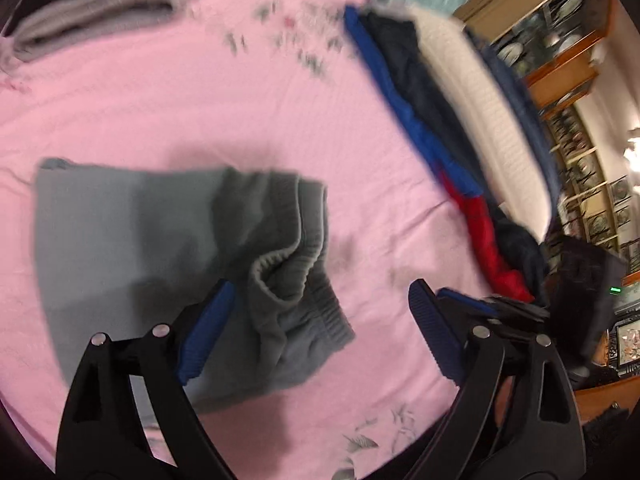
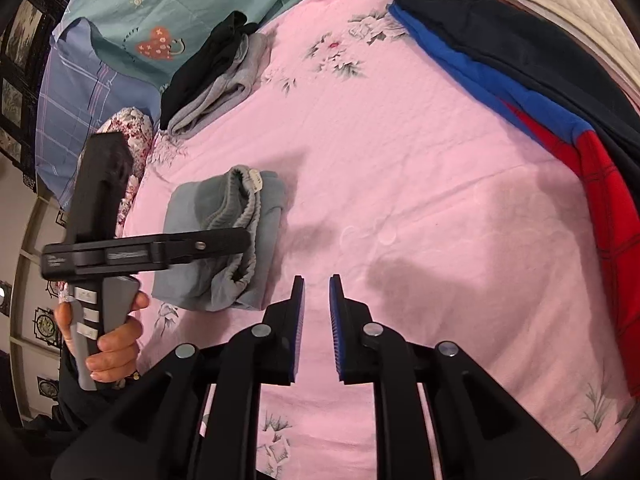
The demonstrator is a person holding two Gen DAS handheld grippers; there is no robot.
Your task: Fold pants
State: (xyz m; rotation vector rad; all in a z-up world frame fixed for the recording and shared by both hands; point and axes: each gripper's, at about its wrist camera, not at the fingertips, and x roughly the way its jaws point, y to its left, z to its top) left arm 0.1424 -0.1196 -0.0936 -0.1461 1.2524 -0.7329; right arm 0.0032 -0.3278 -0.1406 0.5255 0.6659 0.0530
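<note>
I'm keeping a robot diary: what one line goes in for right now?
pants: grey pants folded on pink bedspread | left gripper: open, above pants | right gripper: nearly closed, empty

A: What are the gray pants (image 2: 224,240) made of?

B: Soft, fuzzy cloth with a bumpy stretchy band.

A: And the pink bed cover (image 2: 400,184)?

B: Cloth too, matt, with tiny bumps.

A: The right gripper (image 2: 317,300)?

B: Black plastic, a bit shiny, with round metal pins. Its blue pads (image 2: 335,320) look ridged, like the left gripper (image 1: 320,304).

Both wrist views look down, sharing the folded gray pants (image 1: 160,248) on the pink bedspread (image 2: 400,160).
</note>
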